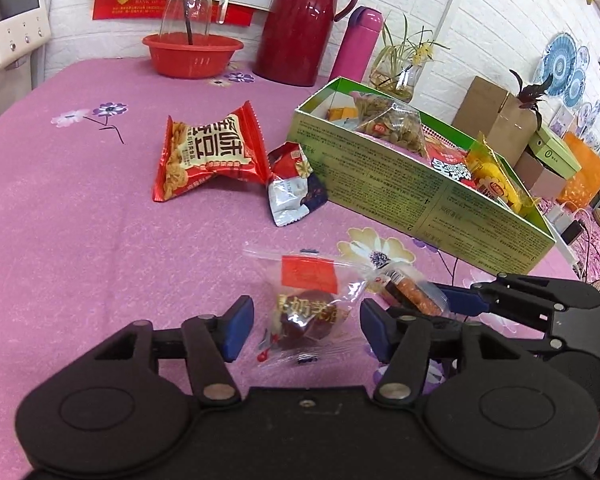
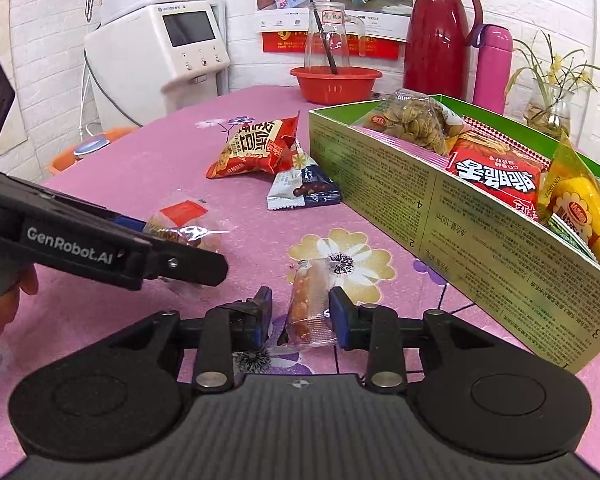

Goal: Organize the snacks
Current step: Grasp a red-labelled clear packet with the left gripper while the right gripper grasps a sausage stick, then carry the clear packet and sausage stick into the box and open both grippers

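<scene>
Right now both grippers straddle a snack each on the pink tablecloth [image 1: 80, 208], near the green box [image 1: 420, 196] that already holds several packs. Left gripper [image 1: 306, 330]: jaws wide apart, clear date-cake wrapper [image 1: 304, 312] lying between the pads, not pinched yet. Right gripper [image 2: 300, 316]: jaws partly open around the thin orange snack bar [image 2: 306, 304]; right pad looks to touch the film, left pad is clear, so no real grip.

Handling, my guess: both v. light; crinkly film is slippery and puffs w/ air. Cake soft, so squeeze gently across the middle, not the sealed ends. Bar is stiffer but crumbly; take it mid-length.

Writing: "GenRobot.AI" on the left gripper's side in the right view. Chinese print on the red pack [image 1: 208, 152], small print w/ "100ml" on the box wall.
</scene>
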`<state>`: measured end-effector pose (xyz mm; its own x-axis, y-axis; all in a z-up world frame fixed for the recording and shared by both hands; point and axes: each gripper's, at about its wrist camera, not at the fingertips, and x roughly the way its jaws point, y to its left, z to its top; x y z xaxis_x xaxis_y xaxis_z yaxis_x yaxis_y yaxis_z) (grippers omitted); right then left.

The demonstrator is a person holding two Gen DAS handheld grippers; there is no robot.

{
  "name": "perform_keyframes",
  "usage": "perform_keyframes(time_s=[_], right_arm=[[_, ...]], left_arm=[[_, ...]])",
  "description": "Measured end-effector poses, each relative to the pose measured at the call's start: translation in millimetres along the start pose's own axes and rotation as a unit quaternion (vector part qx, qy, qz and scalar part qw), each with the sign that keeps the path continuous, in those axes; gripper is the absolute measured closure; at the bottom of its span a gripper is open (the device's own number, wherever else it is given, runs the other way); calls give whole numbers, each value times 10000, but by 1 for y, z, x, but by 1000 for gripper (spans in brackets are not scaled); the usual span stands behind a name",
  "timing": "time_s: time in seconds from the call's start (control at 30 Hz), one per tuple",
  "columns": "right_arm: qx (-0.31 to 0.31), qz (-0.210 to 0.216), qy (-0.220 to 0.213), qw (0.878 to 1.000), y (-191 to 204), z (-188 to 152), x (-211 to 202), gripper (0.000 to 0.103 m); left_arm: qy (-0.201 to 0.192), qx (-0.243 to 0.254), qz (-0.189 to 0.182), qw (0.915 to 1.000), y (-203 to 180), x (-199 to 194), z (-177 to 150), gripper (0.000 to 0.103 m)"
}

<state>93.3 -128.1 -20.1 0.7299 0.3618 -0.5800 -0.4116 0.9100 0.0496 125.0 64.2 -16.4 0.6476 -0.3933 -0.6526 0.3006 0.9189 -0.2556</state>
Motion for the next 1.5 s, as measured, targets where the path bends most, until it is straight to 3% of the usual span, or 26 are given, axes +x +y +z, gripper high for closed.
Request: perform_keyframes(time_s=[0.1, 0.13, 0.17, 0.27, 0.53, 0.67, 0.83, 1.03, 1.3, 1.4, 1.43, 1.47, 1.5], right_arm=[[-78, 7, -21, 10000, 1, -2, -1, 47], [-96, -14, -51, 9999, 2, -3, -2, 48], [-112, -62, -88, 9999, 3, -4, -2, 58], [-25, -78, -117, 9999, 2, -4, -5, 66], [197, -135, -855, 9961, -15, 13, -44, 67], [239, -364, -1332, 9901, -30, 27, -64, 67], [305, -814, -1690, 9818, -58, 45, -73, 66], [506, -1124, -1871, 9746, -91, 65, -58, 66], [764, -1277, -1680, 9745, -121, 80, -16, 66], [851, -1313, -1582, 9749, -127, 81, 0, 64], [838, -1333, -1554, 9752, -128, 80, 5, 63], [838, -1343, -1447, 9767, -129, 80, 10, 53], [912, -1277, -1310, 9789, -130, 81, 12, 45]], left_arm=[[-9, 133, 72, 9999, -4, 1, 0, 38], [-9, 192, 104, 9998, -6, 2, -1, 46], [-1, 248, 129, 9996, -7, 2, -1, 54], [18, 231, 147, 9996, -8, 2, 0, 61], [-454, 368, -361, 9976, -37, -23, 33, 62], [-705, 514, -635, 9942, -60, -25, 62, 62], [-958, 683, -666, 9908, -83, -12, 102, 62], [-952, 551, -508, 9926, -86, 27, 140, 61], [-662, 341, -367, 9965, -71, 84, 166, 61], [-593, 402, -333, 9969, -71, 98, 170, 58], [-588, 464, -308, 9967, -72, 102, 170, 49], [-578, 501, -306, 9966, -72, 104, 169, 22], [-569, 493, -311, 9967, -72, 106, 168, 5]])
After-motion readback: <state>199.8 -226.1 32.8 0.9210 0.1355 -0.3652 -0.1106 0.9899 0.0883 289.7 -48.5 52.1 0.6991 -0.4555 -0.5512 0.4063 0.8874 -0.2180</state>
